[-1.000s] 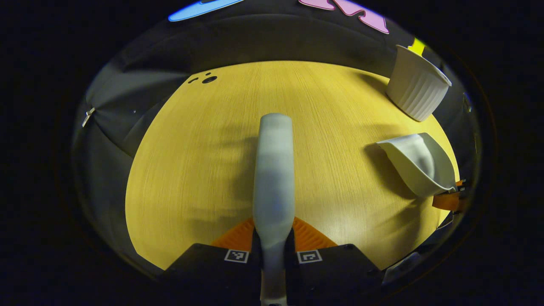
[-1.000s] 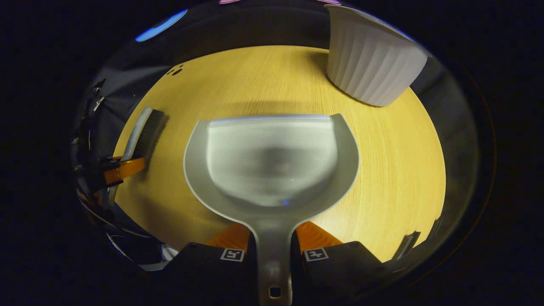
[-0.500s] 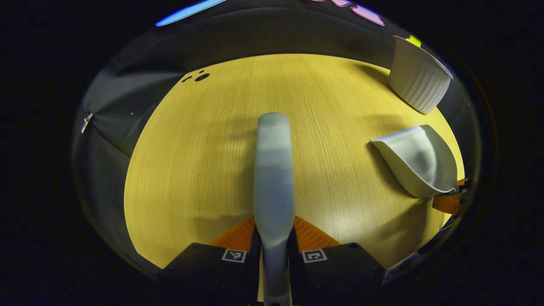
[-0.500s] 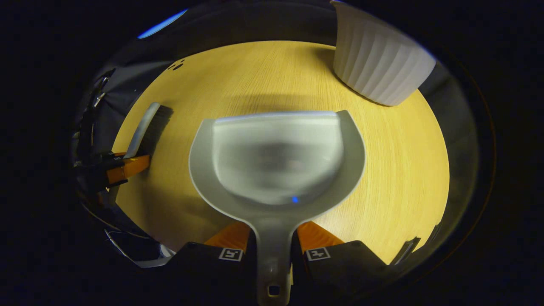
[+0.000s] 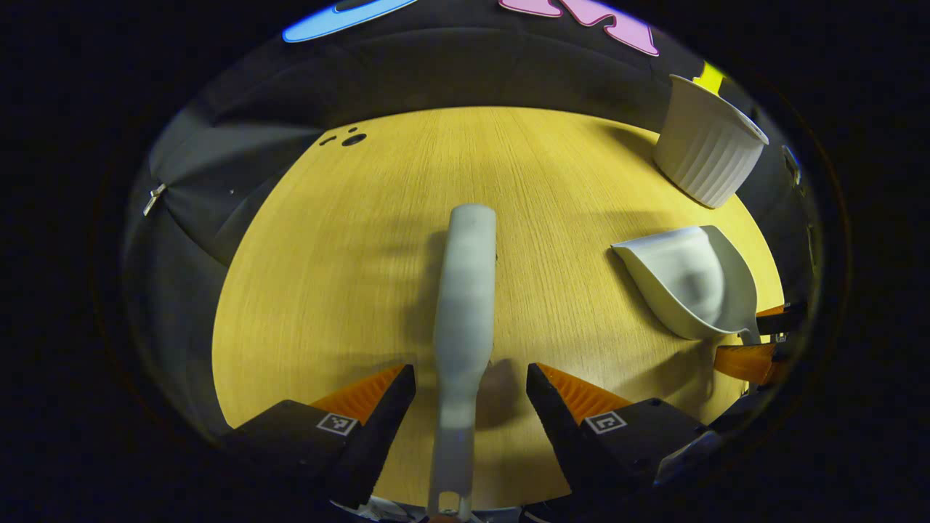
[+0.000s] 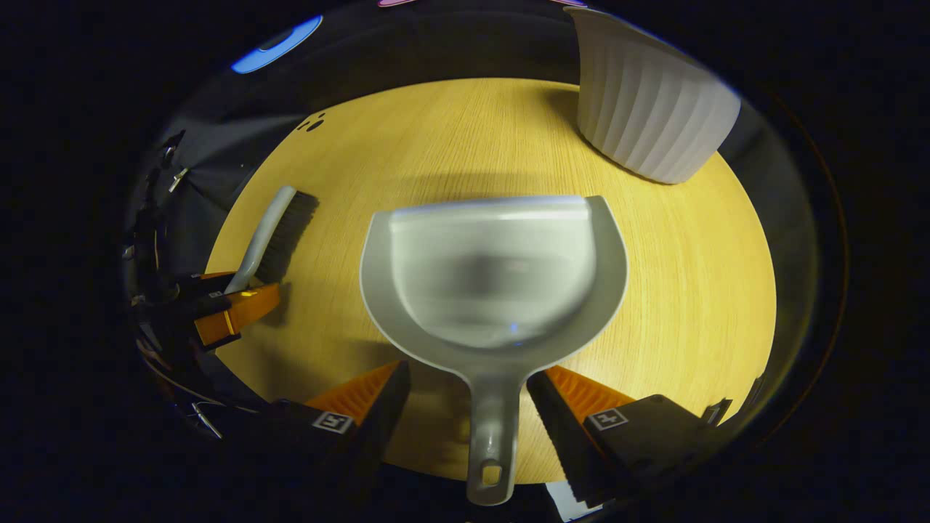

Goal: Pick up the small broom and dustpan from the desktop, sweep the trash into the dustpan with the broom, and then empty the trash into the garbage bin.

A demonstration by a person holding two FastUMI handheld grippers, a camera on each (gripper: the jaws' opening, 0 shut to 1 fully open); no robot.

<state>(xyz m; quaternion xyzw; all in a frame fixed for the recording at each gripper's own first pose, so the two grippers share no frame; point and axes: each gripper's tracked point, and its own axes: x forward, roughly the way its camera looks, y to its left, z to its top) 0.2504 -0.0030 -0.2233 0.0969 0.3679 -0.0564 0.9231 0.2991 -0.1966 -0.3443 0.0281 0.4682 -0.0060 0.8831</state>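
Desk (image 5: 327, 290): pale yellow wood grain, rounded far edge, a few small dark holes near the far left corner.

Bin (image 6: 647, 116): white, ribbed sides, wider at the rim, standing upright at the far right of the desk; in the left gripper view it (image 5: 708, 145) sits beyond the dustpan.

Dustpan (image 6: 494, 276): grey plastic, scoop-shaped, raised rim around the back, flat front lip facing away, short handle with a hanging hole at its end. Lies on the desk, near the bin but apart from it; seen from the side at (image 5: 690, 283).

Broom (image 5: 465, 312): long pale grey back and handle, lying flat on the desk, left of the dustpan; dark bristles show along its side at (image 6: 280, 232).

Left gripper (image 5: 471, 381): jaws spread, one either side of the broom handle, not touching it.

Right gripper (image 6: 468, 381): jaws spread, flanking the dustpan handle with gaps both sides.
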